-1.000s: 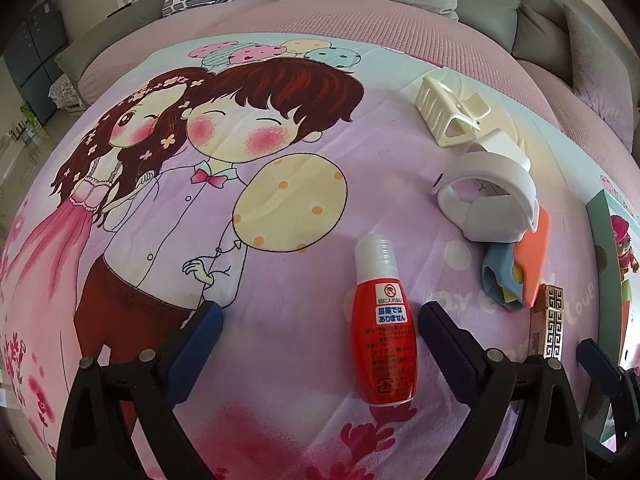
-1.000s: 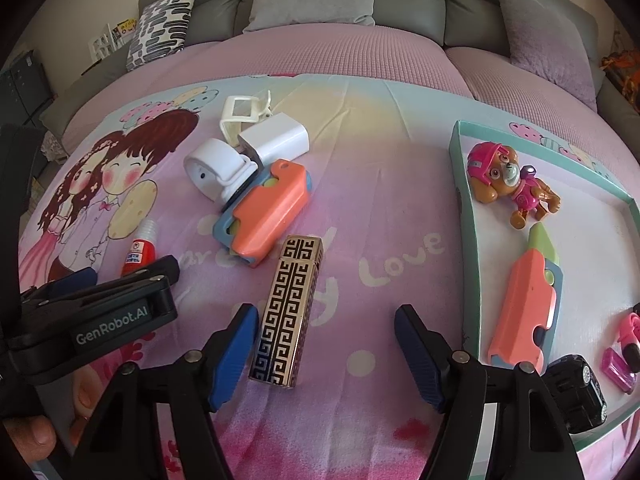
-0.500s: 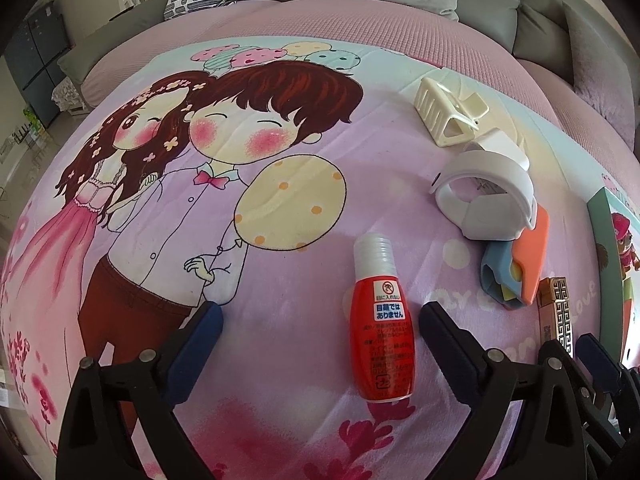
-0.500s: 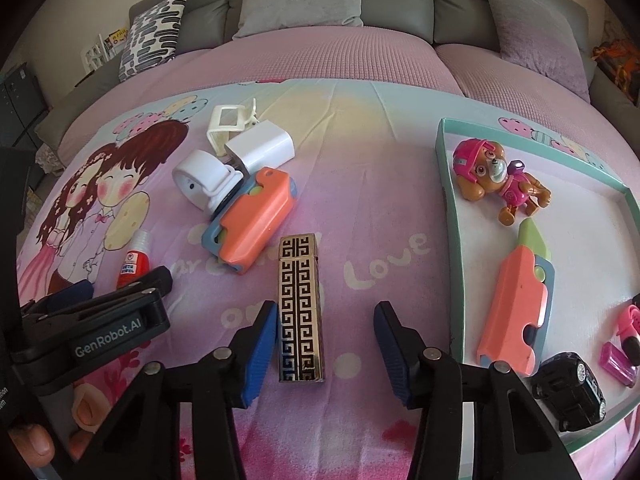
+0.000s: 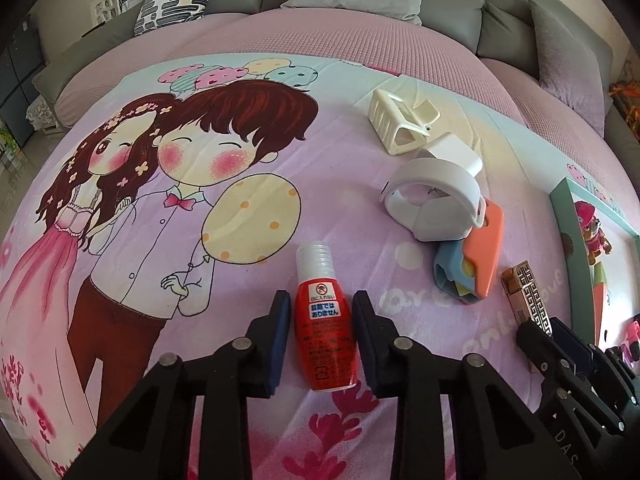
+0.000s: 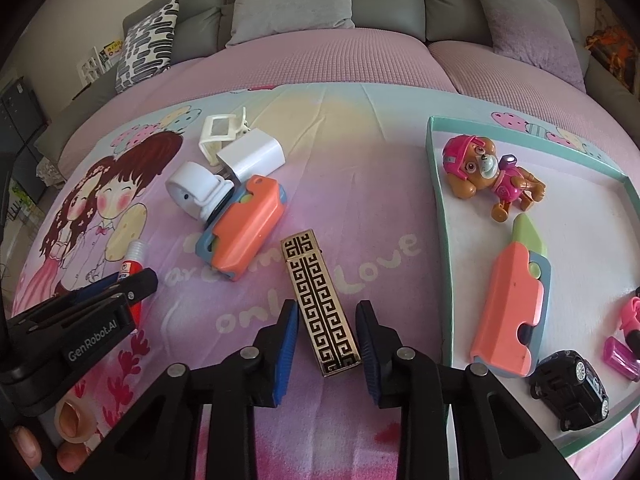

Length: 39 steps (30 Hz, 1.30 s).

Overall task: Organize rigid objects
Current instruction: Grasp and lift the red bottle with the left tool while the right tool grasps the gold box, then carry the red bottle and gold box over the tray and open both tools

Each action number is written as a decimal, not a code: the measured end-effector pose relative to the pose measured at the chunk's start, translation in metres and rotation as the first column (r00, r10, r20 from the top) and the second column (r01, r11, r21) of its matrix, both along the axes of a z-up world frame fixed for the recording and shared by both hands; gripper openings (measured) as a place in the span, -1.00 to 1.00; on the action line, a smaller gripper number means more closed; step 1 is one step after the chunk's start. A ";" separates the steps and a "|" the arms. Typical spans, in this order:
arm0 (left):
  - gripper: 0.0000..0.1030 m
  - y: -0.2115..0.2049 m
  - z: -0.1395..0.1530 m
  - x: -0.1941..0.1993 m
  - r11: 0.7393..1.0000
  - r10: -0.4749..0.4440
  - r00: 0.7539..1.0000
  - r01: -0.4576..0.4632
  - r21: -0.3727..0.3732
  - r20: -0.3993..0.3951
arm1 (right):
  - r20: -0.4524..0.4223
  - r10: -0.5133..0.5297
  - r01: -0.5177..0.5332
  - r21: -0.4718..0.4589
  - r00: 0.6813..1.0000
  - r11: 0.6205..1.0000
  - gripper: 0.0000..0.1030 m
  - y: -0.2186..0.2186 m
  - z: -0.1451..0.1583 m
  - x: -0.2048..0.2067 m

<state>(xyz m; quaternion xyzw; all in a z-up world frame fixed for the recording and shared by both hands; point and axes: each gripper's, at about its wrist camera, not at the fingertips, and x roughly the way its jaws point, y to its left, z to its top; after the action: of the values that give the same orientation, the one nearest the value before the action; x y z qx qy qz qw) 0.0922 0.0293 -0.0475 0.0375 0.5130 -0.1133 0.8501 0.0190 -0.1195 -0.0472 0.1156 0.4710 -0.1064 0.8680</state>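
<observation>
Both grippers clamping down now

My left gripper [image 5: 322, 334] is gripping the red bottle [image 5: 325, 344], wide open a second ago; my right gripper [image 6: 328, 338] is still closing around the gold lighter [image 6: 320, 304].

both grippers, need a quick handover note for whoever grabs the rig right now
Left gripper: shut on the red bottle, which lies on the cloth.
Right gripper: jaws closing, gold patterned case between them, not clearly clamped.
Done: dog toy, black car and an orange cutter are in the tray.
Left: lift both into the tray, then the white clip, charger, white holder and second cutter.
</observation>
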 end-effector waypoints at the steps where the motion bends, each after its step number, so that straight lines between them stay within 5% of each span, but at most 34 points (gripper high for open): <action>1: -0.42 0.000 0.000 0.000 1.000 0.003 1.000 -0.003 -0.005 -0.002 | 0.001 0.000 0.000 -0.001 1.000 1.000 -0.40 0.000 0.000 0.000; 13: -0.42 0.009 0.007 0.003 0.997 0.010 1.000 -0.012 -0.079 -0.019 | 0.072 -0.030 0.026 0.054 0.997 0.998 -0.57 -0.011 0.014 -0.007; 27: -0.42 0.006 0.056 -0.012 0.988 -0.024 0.995 0.039 -0.151 0.097 | 0.187 -0.088 0.073 0.086 0.978 0.994 -0.57 -0.028 0.047 -0.026; 39: -0.42 -0.047 0.080 -0.026 0.977 -0.135 0.980 0.156 -0.147 0.148 | 0.208 -0.202 0.183 0.103 0.957 0.978 -0.57 -0.071 0.058 -0.046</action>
<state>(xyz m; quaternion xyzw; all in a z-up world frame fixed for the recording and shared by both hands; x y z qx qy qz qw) 0.0658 -0.0178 0.0326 0.0153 0.4385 -0.2128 0.8731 -0.0267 -0.1903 0.0111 0.2078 0.3637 -0.1575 0.8943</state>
